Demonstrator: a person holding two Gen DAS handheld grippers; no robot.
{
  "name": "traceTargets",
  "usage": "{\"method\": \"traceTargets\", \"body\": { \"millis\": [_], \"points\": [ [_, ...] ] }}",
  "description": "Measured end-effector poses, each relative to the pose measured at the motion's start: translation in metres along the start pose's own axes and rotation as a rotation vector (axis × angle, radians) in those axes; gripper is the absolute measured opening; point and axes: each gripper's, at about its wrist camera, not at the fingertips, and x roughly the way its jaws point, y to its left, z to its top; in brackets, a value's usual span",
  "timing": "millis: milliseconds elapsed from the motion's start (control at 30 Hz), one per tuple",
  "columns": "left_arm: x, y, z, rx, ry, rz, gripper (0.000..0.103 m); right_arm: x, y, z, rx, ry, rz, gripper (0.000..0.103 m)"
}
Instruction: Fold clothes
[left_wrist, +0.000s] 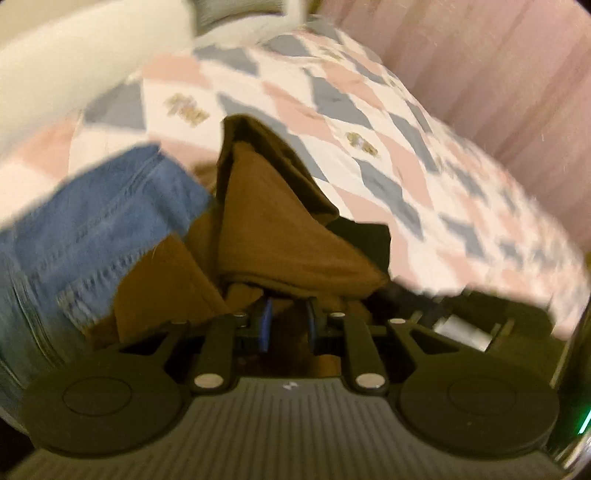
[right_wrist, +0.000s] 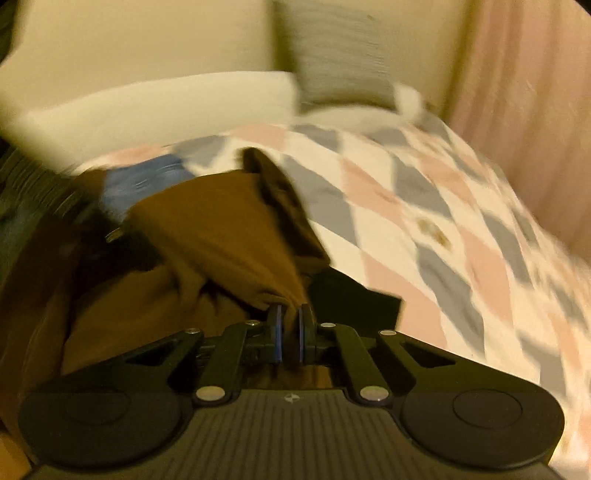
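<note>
A brown garment (left_wrist: 266, 221) is bunched on a bed, with a dark lining edge along its far side. It drapes over the tips of my left gripper (left_wrist: 289, 314), whose blue pads stand a little apart with brown cloth between them. In the right wrist view the same brown garment (right_wrist: 221, 221) rises in a fold from my right gripper (right_wrist: 290, 321), whose pads are pinched close on a corner of it. Blue jeans (left_wrist: 103, 214) lie to the left, partly under the brown cloth, and show as a blue patch of jeans (right_wrist: 147, 181) behind it. Both views are motion-blurred.
The bedspread (left_wrist: 369, 122) has pink, grey and white diamonds and is bare on the right (right_wrist: 424, 206). A black piece of cloth (right_wrist: 354, 299) lies beside the brown garment. A white pillow (right_wrist: 166, 103) and a grey cushion (right_wrist: 340, 55) sit at the head. A pink curtain (right_wrist: 535, 110) hangs at the right.
</note>
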Motion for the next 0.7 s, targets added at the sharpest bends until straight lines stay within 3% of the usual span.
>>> {"method": "traceTargets", "body": {
  "millis": [133, 300, 500, 533, 567, 633, 700],
  "points": [
    [-0.003, -0.038, -0.019, 0.432, -0.055, 0.165, 0.016, -0.013, -0.003, -0.003, 0.005, -0.020, 0.081, 0.025],
    [0.004, -0.065, -0.059, 0.927, -0.107, 0.325, 0.018, -0.007, 0.023, -0.008, -0.189, -0.048, 0.088, 0.032],
    [0.012, -0.067, -0.085, 1.249, -0.183, 0.389, 0.020, 0.016, 0.051, -0.008, -0.473, -0.138, -0.018, 0.034],
    [0.013, -0.068, -0.088, 1.293, -0.196, 0.395, 0.020, 0.018, 0.052, -0.007, -0.499, -0.158, -0.014, 0.030],
    [0.014, -0.068, -0.091, 1.331, -0.205, 0.396, 0.020, 0.019, 0.050, -0.005, -0.515, -0.170, 0.010, 0.000],
    [0.016, -0.068, -0.099, 1.415, -0.231, 0.397, 0.020, 0.017, 0.037, 0.003, -0.437, -0.182, 0.059, 0.002],
    [0.017, -0.067, -0.106, 1.496, -0.252, 0.400, 0.020, 0.009, 0.014, 0.014, -0.259, -0.198, 0.089, 0.002]
  ]
}}
